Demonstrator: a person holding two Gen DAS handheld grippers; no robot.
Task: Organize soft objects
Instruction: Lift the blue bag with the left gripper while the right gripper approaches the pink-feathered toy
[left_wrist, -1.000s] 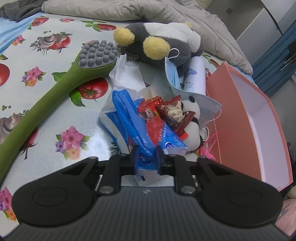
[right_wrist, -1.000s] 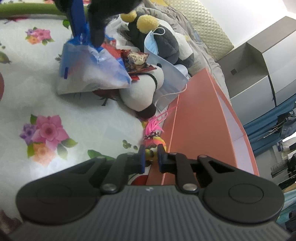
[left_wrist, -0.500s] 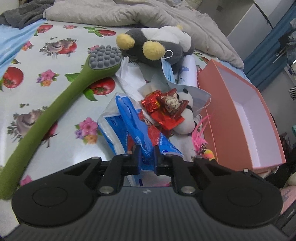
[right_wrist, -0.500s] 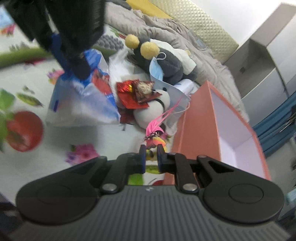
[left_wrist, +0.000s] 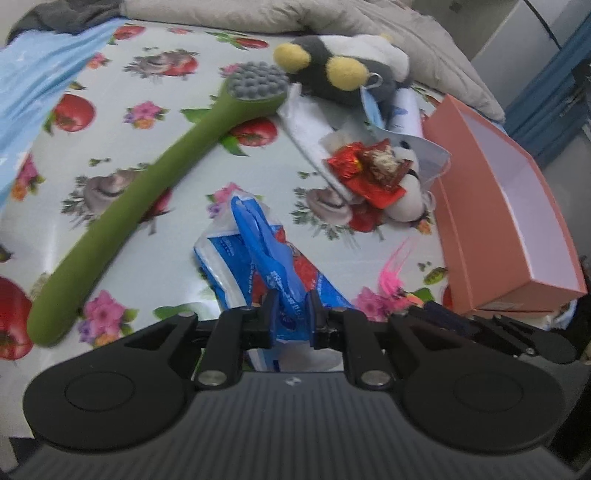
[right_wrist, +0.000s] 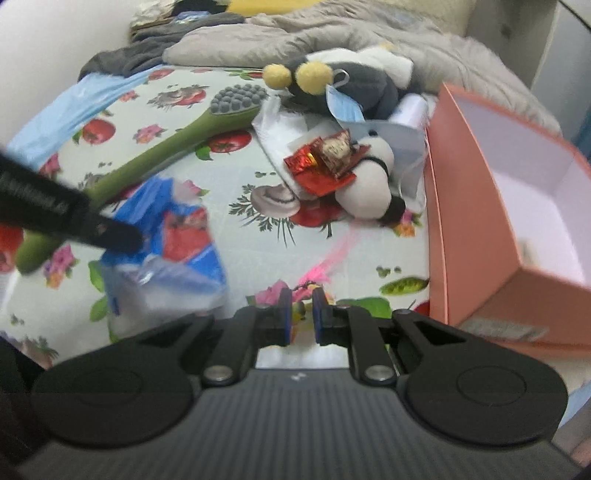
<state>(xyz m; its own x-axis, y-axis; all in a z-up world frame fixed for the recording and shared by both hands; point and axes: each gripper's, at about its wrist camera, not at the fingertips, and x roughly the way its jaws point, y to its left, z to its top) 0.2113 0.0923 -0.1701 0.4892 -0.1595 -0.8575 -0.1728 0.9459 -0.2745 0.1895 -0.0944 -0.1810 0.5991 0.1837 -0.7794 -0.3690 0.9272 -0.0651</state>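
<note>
At the far left, a long green massage brush (left_wrist: 122, 206) with a grey nubbed head lay diagonally across the fruit-and-flower printed cloth (left_wrist: 155, 110) covering the bed. Just right of its handle, the left tool (left_wrist: 290, 314) was clamped on the blue handles of a blue, white and red plastic bag (left_wrist: 258, 254); in the right wrist view the bag (right_wrist: 173, 243) hung from that black tool (right_wrist: 122, 236), though blur made it unclear whether its bottom touched the cloth. Further right and toward the back, a grey plush toy with yellow pom-poms (left_wrist: 343, 70) lay against a rumpled grey blanket (left_wrist: 369, 22), a blue face mask (left_wrist: 371, 107) hooked beside it and a white bottle (left_wrist: 406, 110) next to that. In front of them sat a small white and black plush (right_wrist: 373, 177) with red foil snack packets (right_wrist: 325, 158) resting on top. Nearer the camera, the right tool (right_wrist: 300, 314) was closed around a small pink-feathered toy (right_wrist: 314, 266), its feathers trailing forward over the cloth. At the right edge stood an open salmon-pink box (right_wrist: 480, 221) with a white interior, close to the plush pile and just beside the feathered toy.
</note>
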